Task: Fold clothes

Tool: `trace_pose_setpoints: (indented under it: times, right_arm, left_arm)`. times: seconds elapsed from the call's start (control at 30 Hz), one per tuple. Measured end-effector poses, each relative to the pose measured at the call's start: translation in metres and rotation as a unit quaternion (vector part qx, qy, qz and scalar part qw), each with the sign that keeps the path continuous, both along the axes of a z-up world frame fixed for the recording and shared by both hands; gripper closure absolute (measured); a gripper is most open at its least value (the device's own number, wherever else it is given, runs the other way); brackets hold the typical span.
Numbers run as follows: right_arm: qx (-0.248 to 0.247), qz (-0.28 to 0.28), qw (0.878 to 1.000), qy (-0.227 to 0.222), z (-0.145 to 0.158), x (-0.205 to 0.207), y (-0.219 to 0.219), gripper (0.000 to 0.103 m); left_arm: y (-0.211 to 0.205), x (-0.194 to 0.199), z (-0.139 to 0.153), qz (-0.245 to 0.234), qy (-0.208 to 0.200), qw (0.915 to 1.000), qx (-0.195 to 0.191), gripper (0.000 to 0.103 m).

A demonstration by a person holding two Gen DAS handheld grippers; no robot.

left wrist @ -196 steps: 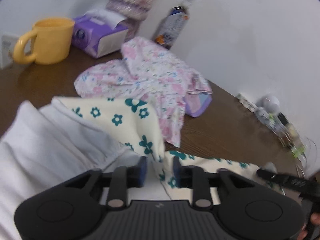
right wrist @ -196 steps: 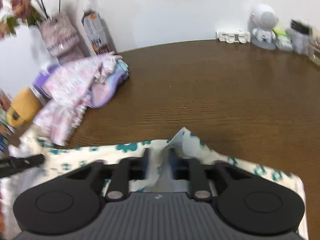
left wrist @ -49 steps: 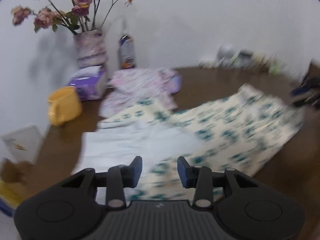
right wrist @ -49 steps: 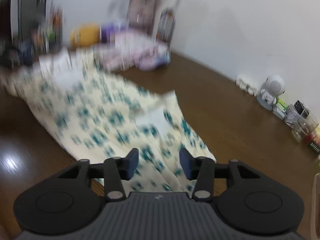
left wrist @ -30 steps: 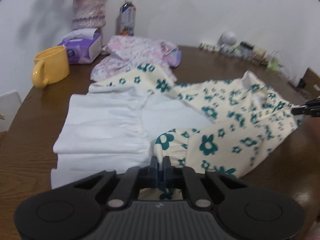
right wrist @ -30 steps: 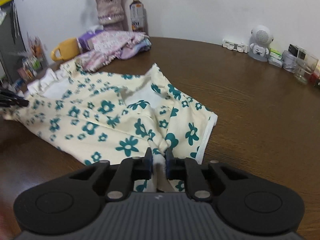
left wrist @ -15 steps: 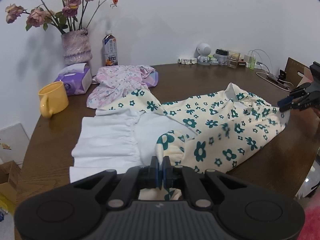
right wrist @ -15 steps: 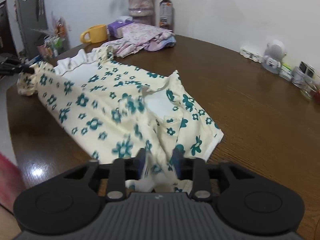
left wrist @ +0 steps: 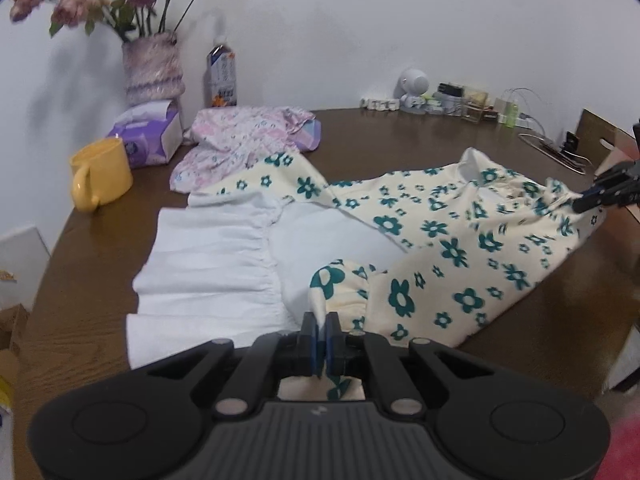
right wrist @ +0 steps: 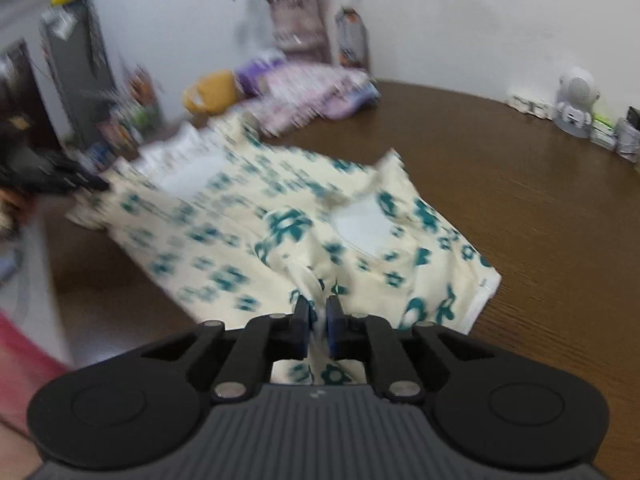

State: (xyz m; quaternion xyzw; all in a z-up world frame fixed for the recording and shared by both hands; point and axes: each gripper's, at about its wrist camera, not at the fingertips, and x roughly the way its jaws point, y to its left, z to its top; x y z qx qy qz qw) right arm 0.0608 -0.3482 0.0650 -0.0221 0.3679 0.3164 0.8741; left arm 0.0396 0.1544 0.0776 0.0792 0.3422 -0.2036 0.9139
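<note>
Now | left gripper pinches floral garment hem | right gripper closing on sleeve edge | bare table beyond

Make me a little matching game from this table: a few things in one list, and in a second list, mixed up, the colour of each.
Things:
1. mug
2. tissue box
3. flower-print garment
4. ruffled cloth

Colours:
A. plain white
B. cream with teal flowers
C. yellow
D. purple

Pairs: 1-C, 2-D, 3-B, 4-A
</note>
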Motion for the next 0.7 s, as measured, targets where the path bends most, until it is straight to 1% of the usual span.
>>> trace_pose_setpoints:
  times: [0.07, 0.1, 0.17, 0.23, 0.33, 0.4, 0.43, 0.47, 0.5, 0.6, 0.63, 0.7]
  right_arm:
    - [0.017, 0.018, 1.000, 0.015, 0.013, -0.013, -0.008, 0.095]
    - [0.016, 0.026, 0.999, 0.025, 0.017, -0.018, -0.009, 0.095]
    - [0.010, 0.033, 0.998, 0.048, 0.017, -0.021, -0.010, 0.095]
    - [0.010, 0.020, 0.997, 0.069, 0.010, -0.012, -0.013, 0.095]
    - [0.010, -0.023, 0.994, 0.106, -0.014, 0.016, -0.018, 0.094]
    - [0.009, -0.052, 0.990, 0.132, -0.032, 0.033, -0.021, 0.089]
    - [0.020, -0.064, 0.989, 0.134, -0.036, 0.037, -0.024, 0.083]
    - [0.028, -0.077, 0.988, 0.132, -0.037, 0.038, -0.028, 0.077]
    - [0.030, -0.086, 0.988, 0.127, -0.036, 0.037, -0.031, 0.075]
    - [0.035, -0.104, 0.990, 0.093, -0.025, 0.018, -0.039, 0.070]
    - [0.040, -0.114, 0.990, 0.078, -0.019, 0.011, -0.040, 0.068]
    - [0.049, -0.133, 0.989, 0.043, -0.008, -0.003, -0.041, 0.067]
  left_arm:
    - [0.001, -0.011, 0.012, -0.016, -0.003, 0.9998, 0.009, 0.101]
    - [-0.001, -0.010, 0.014, -0.024, -0.002, 0.9996, 0.017, 0.100]
    - [-0.007, -0.002, 0.016, -0.037, -0.001, 0.9987, 0.036, 0.100]
    - [-0.012, 0.007, 0.018, -0.050, 0.001, 0.9972, 0.056, 0.100]
    - [-0.025, 0.037, -0.002, -0.061, 0.023, 0.9938, 0.090, 0.099]
    - [-0.031, 0.058, -0.020, -0.047, 0.045, 0.9924, 0.105, 0.097]
    - [-0.030, 0.064, -0.026, -0.039, 0.052, 0.9925, 0.103, 0.095]
    - [-0.026, 0.066, -0.029, -0.031, 0.054, 0.9937, 0.093, 0.091]
    - [-0.021, 0.065, -0.030, -0.020, 0.053, 0.9952, 0.079, 0.089]
    - [-0.007, 0.051, -0.019, 0.027, 0.023, 0.9990, 0.027, 0.086]
    - [-0.003, 0.044, -0.013, 0.042, 0.009, 0.9990, 0.010, 0.084]
    - [-0.002, 0.030, 0.000, 0.061, -0.014, 0.9978, -0.022, 0.083]
